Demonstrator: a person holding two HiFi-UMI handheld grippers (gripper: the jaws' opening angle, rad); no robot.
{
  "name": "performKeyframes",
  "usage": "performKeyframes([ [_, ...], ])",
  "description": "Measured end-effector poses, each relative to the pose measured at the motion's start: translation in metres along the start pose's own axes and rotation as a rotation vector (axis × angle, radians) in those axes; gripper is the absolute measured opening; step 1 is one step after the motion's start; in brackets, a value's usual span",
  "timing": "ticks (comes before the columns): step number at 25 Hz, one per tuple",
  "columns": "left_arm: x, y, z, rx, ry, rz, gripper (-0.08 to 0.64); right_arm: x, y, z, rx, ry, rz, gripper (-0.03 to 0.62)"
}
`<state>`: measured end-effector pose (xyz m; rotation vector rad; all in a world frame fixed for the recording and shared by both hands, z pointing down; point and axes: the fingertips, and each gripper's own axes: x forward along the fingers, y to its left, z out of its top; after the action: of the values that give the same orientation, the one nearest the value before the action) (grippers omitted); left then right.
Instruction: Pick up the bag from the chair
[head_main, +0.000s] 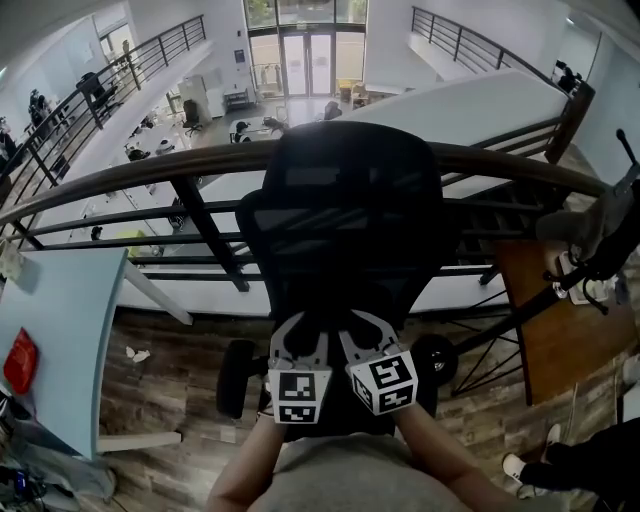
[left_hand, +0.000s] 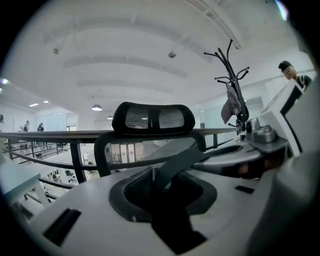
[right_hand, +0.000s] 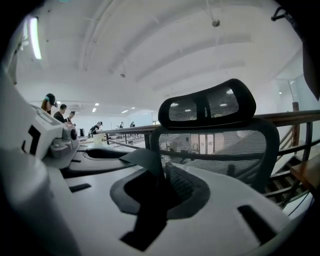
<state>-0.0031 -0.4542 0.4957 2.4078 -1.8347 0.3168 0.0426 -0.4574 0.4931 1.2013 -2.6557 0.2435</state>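
Observation:
A black mesh office chair (head_main: 340, 200) stands before me, its back toward the railing. Both grippers sit side by side low over its seat. My left gripper (head_main: 305, 325) is shut on a dark bag strap (left_hand: 181, 159), which rises from between its pads toward the right. My right gripper (head_main: 357, 322) is shut on a second dark strap (right_hand: 142, 162), which bends off to the left. The bag's body is hidden under the grippers and cannot be told from the black seat. The chair's headrest (left_hand: 153, 118) (right_hand: 210, 105) shows just beyond each gripper's jaws.
A dark curved railing (head_main: 150, 170) runs right behind the chair, with an open lower floor beyond. A light blue desk (head_main: 60, 330) stands left and a wooden table (head_main: 560, 330) right. A coat rack (left_hand: 231, 85) stands at the right. A person's shoes (head_main: 520, 468) show at bottom right.

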Motion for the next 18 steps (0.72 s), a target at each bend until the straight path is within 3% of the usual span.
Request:
performKeyframes([
  [8, 0.003, 0.002, 0.002, -0.059, 0.021, -0.018, 0.021, 0.000, -0.001, 0.000, 0.023, 0.032, -0.008, 0.023],
  [18, -0.008, -0.005, 0.008, -0.159, 0.021, -0.055, 0.008, -0.008, 0.007, 0.002, 0.075, 0.029, -0.008, 0.014],
])
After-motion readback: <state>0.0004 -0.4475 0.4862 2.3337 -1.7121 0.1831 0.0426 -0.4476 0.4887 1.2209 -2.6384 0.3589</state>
